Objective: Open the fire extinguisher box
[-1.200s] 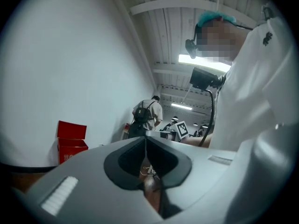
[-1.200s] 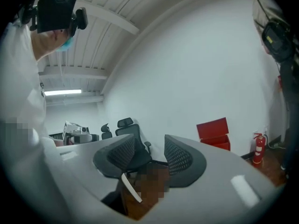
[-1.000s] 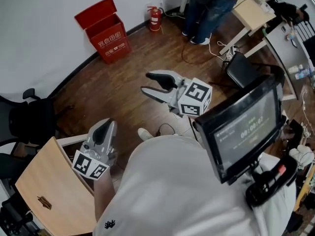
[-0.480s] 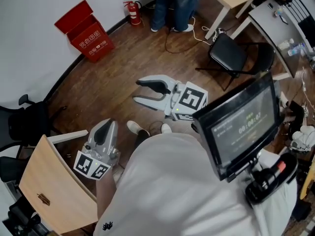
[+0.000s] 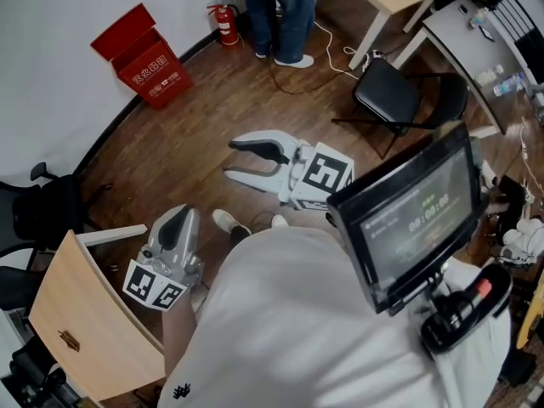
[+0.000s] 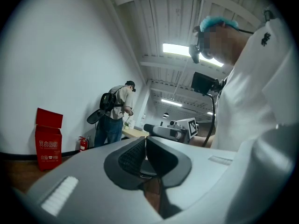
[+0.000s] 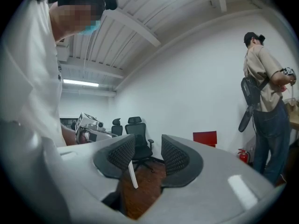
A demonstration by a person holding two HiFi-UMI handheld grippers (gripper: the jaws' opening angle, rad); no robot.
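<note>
While the head view looks steeply down on the wooden floor [image 5: 195, 138], it places the fire extinguisher box [image 5: 140, 58] at the floor's far left edge, against the foot of the white wall [image 5: 59, 83]. Its red lid stands raised, and white characters show on its front. A red fire extinguisher [image 5: 225, 25] stands just beside it along the same edge, with a standing person [image 5: 276, 7] next to that. Both grippers are well apart from the box. The right gripper [image 5: 231, 160] is held out over mid-floor, and the left gripper [image 5: 176, 221] is lower and closer to the wearer's body. Only the gripper views settle the jaws. The left gripper [image 6: 142, 155], seen along its own jaws, has its dark pads pressed together with nothing between them. That view also catches the box [image 6: 48, 139] side-on at the left, lid up, with the extinguisher [image 6: 83, 143] and the person [image 6: 114, 115] beyond it. The right gripper [image 7: 145, 155] shows its ribbed pads apart and easing inward, with only bare floor in the gap. Its view adds a black office chair [image 7: 138, 141] straight ahead by the wall. The red box [image 7: 205, 138] sits small to the chair's right, the extinguisher [image 7: 243, 156] low by the person [image 7: 266, 101]. Only the head view shows the black folding chair [image 5: 399, 96] and the chest-mounted screen [image 5: 408, 219].
</note>
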